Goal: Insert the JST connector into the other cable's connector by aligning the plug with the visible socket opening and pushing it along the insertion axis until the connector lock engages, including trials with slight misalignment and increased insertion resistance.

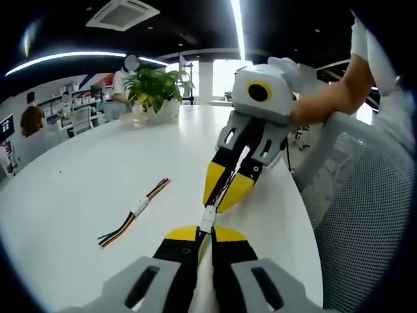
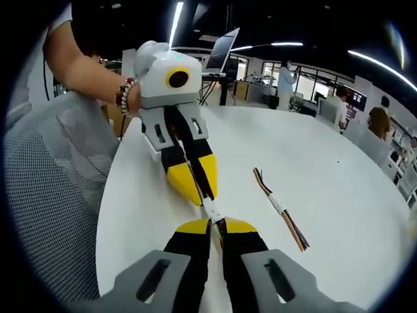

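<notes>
With my left gripper [image 1: 205, 236] and right gripper [image 2: 217, 227] each clenched on a cable end, the white connectors [image 1: 208, 218] meet but seating looks unconfirmed.

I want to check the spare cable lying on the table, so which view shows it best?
The left gripper view shows the spare cable best: it lies in open table, its white connector and both fans of coloured wires unobstructed. The right gripper view also shows it whole, lying to the right of the grippers, but narrower and more foreshortened.
</notes>
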